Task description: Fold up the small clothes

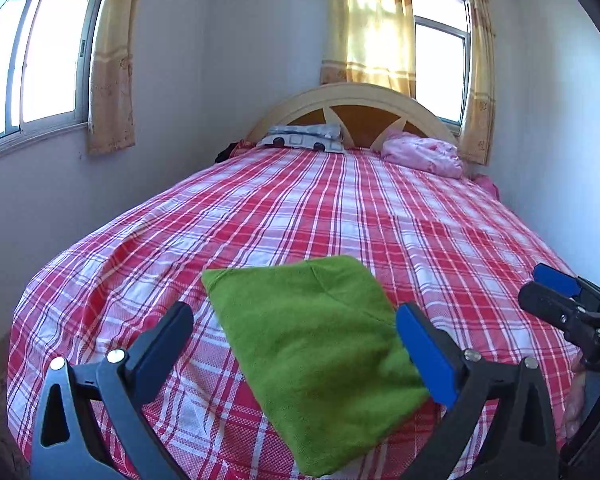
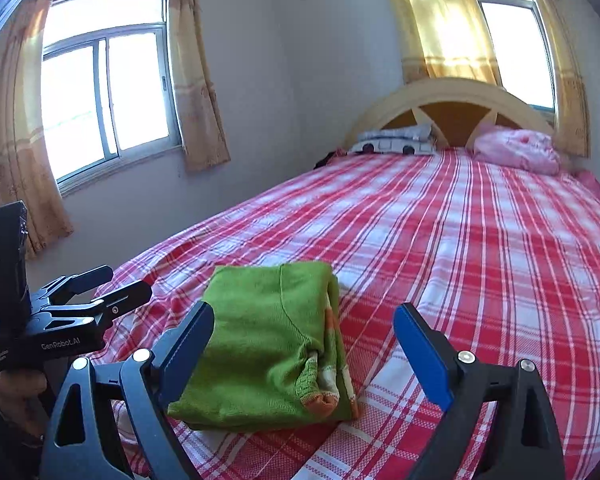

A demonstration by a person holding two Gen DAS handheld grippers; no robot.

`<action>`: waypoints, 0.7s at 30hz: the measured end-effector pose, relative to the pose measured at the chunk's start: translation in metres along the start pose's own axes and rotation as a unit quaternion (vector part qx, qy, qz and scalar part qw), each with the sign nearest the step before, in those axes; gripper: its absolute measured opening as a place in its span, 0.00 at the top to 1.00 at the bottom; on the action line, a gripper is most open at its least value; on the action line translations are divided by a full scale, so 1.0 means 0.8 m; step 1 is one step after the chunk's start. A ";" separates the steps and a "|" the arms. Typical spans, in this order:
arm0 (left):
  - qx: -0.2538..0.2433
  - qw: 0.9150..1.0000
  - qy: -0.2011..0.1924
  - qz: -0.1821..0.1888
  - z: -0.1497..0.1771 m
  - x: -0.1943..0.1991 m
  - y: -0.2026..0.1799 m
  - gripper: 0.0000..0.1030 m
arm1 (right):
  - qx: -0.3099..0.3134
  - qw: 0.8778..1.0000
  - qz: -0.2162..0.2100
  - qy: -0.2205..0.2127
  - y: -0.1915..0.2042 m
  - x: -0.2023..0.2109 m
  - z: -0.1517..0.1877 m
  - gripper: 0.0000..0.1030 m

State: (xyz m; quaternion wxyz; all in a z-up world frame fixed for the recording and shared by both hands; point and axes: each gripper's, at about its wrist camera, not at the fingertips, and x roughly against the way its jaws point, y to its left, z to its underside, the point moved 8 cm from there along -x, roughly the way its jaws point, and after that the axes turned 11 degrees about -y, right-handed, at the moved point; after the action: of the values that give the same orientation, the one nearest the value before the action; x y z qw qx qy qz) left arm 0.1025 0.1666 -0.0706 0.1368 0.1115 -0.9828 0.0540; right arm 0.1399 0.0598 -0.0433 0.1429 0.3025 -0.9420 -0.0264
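Green garment (image 2: 268,344), folded into a compact rectangle, lies flat on the red-and-white plaid bed (image 2: 480,248) nr the foot end. Orange-trimmed edges show at its right side. Left hand-held gripper (image 1: 296,336) hangs above the bed w/ jaws spread wide, gripping nothing; garment seen betw its fingers but untouched. Right hand-held gripper (image 2: 304,340) likewise released, jaws wide, empty. Headboard (image 1: 352,108), patterned pillow (image 1: 304,138), pink bundle (image 1: 424,154) at far end.
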 end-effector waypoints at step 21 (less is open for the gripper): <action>0.008 1.000 -0.009 -0.003 -0.006 0.012 0.001 0.00 | 0.005 1.000 -0.002 -0.014 0.012 0.012 -0.004 0.11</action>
State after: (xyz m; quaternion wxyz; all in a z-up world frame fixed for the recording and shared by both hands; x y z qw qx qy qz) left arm 0.0942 0.1658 -0.0636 0.1272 0.1158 -0.9832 0.0608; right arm 0.1280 0.0620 -0.0366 0.1282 0.3047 -0.9434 -0.0257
